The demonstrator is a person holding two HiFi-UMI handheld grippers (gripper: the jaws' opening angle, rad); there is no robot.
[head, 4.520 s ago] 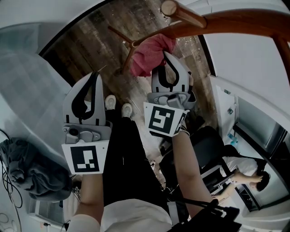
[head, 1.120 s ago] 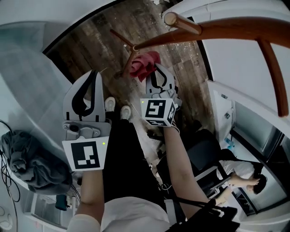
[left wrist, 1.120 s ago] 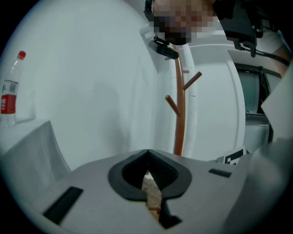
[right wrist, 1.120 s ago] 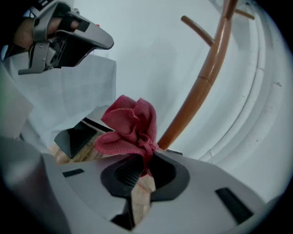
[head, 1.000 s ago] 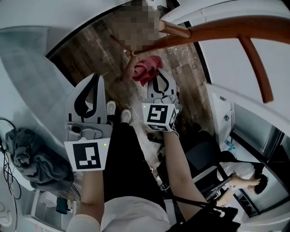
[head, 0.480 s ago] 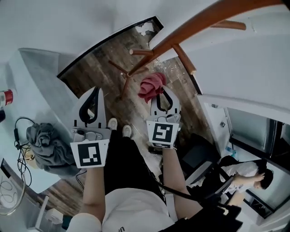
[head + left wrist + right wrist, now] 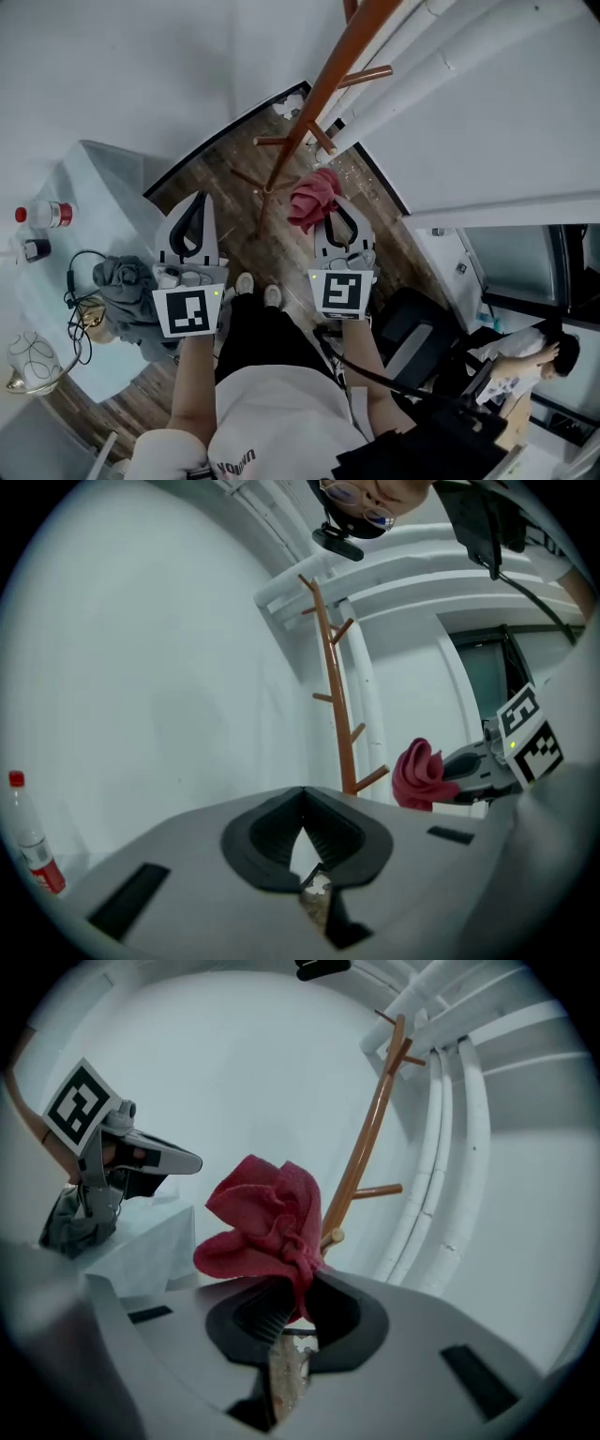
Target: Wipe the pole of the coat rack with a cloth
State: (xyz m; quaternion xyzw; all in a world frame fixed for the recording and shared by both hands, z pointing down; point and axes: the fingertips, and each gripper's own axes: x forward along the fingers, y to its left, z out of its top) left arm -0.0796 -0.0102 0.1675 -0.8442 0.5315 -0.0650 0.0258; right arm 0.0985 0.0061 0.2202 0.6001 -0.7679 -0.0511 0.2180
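1. The right gripper [image 7: 337, 208] pinches the red cloth [image 7: 312, 194] tight between its jaws
2. The red cloth is bunched up, near the brown pole [image 7: 317, 98] of the coat rack, on its right
3. The left gripper [image 7: 193, 204] has its jaws pressed together on nothing, left of the pole

The head view is looking steeply down. Each gripper view is looking closely along its fingers [image 7: 258, 841]. All three are seeing the rack [image 7: 322, 94] and cloth [image 7: 314, 195].

Free path to pole [image 7: 322, 94], pegs [image 7: 367, 74] aside
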